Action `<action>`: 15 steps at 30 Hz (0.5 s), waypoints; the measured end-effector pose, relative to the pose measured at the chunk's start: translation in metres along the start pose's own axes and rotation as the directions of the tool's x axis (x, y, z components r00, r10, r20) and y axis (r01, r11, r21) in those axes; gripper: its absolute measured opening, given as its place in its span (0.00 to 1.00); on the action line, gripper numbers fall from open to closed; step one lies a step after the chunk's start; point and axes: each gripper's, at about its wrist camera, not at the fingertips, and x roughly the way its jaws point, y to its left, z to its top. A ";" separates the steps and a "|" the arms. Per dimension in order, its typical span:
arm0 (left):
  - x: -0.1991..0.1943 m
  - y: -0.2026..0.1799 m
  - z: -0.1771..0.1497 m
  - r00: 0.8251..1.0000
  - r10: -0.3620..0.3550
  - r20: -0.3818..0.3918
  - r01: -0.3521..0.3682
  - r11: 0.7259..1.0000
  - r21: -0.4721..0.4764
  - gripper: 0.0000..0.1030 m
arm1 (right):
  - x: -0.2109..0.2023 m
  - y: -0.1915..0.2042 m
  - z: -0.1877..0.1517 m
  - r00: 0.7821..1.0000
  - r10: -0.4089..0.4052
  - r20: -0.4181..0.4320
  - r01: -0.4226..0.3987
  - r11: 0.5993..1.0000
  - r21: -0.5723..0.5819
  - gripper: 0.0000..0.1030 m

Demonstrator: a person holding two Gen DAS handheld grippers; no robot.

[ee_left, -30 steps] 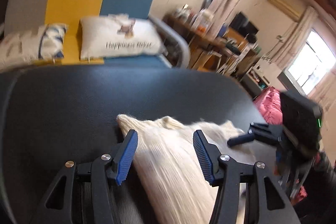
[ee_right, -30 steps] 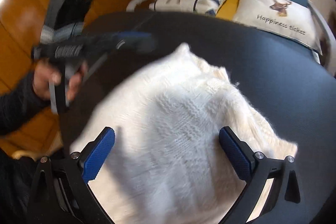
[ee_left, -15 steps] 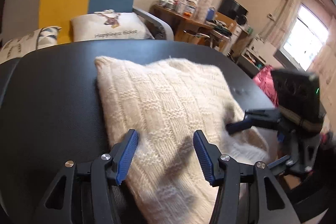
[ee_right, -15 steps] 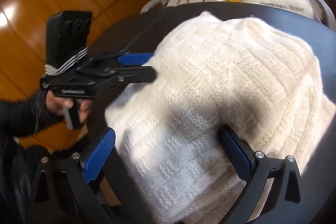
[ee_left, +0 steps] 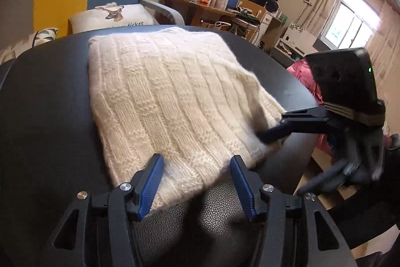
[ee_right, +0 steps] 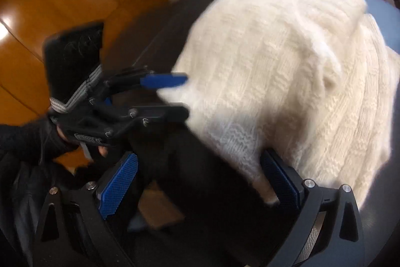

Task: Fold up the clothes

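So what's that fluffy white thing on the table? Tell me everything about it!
It is a cream sweater, thick and fuzzy, knitted in raised ribs and bumpy bands. It lies folded into a rough square on the dark table, with its near edge reaching the table's front rim. The left gripper has open jaws either side of that near edge. The right gripper, jaws also open, is at the corner beside it.

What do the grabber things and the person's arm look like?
Both grippers, left gripper and right gripper, are black plastic with silver screws and ridged blue finger pads. Each carries a black box held by a grey striped strap. The person wears a black sleeve.
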 end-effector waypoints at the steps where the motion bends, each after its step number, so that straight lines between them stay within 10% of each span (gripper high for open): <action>1: -0.002 0.001 0.002 1.000 -0.007 -0.005 0.007 1.000 -0.012 0.54 | -0.002 -0.006 -0.003 0.999 0.020 0.035 -0.021 1.000 0.020 0.96; 6: -0.030 -0.001 0.009 0.995 -0.050 0.090 0.050 0.999 0.002 0.54 | -0.020 0.008 0.000 0.995 -0.037 0.089 0.035 0.999 0.025 0.96; 11: -0.001 0.006 0.015 1.000 -0.026 -0.005 0.026 0.999 -0.032 0.54 | -0.035 0.027 0.033 0.980 -0.062 0.190 0.073 0.996 -0.052 0.96; 15: 0.005 0.022 0.003 0.993 -0.109 0.043 0.113 0.989 -0.098 0.54 | -0.004 -0.023 0.037 0.990 -0.077 0.122 0.064 0.992 0.111 0.96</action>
